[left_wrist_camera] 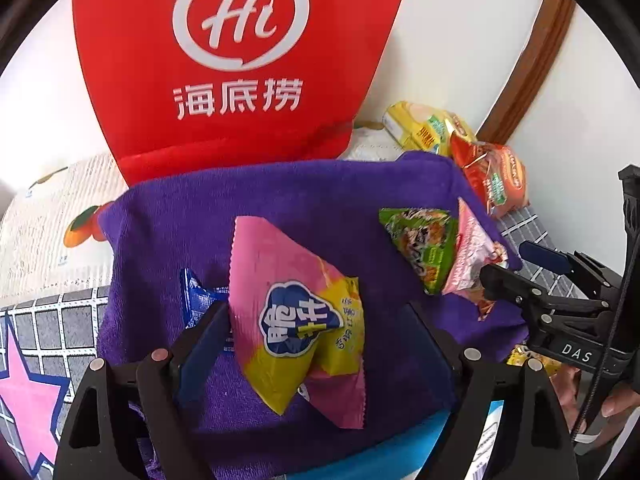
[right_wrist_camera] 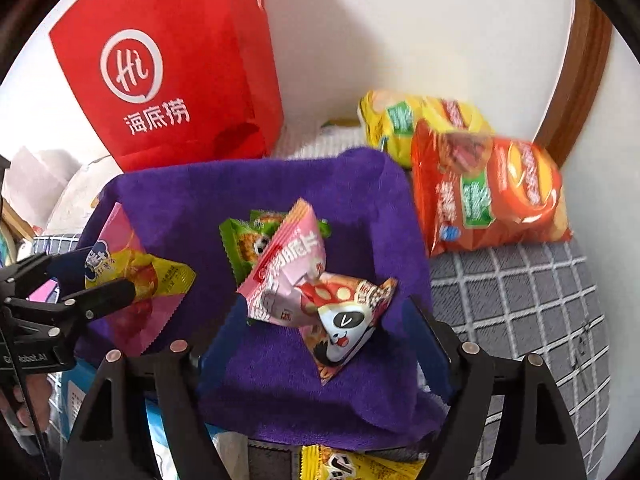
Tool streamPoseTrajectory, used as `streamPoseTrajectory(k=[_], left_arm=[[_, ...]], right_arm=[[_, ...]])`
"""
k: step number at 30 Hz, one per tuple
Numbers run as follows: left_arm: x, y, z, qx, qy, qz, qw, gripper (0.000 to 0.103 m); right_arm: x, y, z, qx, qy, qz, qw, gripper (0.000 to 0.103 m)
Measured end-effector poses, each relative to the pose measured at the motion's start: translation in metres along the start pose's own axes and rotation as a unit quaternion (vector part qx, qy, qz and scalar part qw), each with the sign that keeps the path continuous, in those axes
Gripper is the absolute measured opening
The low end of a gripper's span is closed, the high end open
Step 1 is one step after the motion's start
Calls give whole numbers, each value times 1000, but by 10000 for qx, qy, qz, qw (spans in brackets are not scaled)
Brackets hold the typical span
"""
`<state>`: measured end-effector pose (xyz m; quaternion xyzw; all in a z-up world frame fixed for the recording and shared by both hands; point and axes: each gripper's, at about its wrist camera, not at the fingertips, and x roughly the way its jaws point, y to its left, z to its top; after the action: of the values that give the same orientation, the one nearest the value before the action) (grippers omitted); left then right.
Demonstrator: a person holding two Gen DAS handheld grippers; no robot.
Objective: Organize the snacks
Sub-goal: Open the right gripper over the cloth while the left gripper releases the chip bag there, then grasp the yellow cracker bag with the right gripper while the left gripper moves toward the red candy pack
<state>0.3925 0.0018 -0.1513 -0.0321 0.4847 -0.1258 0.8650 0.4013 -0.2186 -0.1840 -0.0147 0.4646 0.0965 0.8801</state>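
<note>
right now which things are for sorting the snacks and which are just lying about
For the job:
- pink and yellow packet
- pink panda packet
- green packet
- blue packet
- orange crisp bag
- yellow crisp bag

Lying about:
- red paper bag
- purple towel

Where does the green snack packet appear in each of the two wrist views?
Left wrist view: the green snack packet lies right of centre on the purple towel.
Right wrist view: the packet sits near centre, partly under a pink packet.
Shared landmark: the red paper bag.
</note>
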Motion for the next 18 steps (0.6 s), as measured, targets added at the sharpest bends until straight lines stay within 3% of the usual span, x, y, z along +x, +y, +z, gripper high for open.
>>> streamPoseTrajectory(k=[10,13,18], left_arm=[[-36,-1,4,62,-565,73,9984,86],[-45,-3,4,78,-642,71,9979,85],[-65,-7,2,106,-763,111,9970,84]], right_arm=[[-43,-13,-3,251,-668,-25,9975,72],[-51,-20,-15,385,-533,123,9978,69],[-61,-28,-45,424,-317,6,9986,68]])
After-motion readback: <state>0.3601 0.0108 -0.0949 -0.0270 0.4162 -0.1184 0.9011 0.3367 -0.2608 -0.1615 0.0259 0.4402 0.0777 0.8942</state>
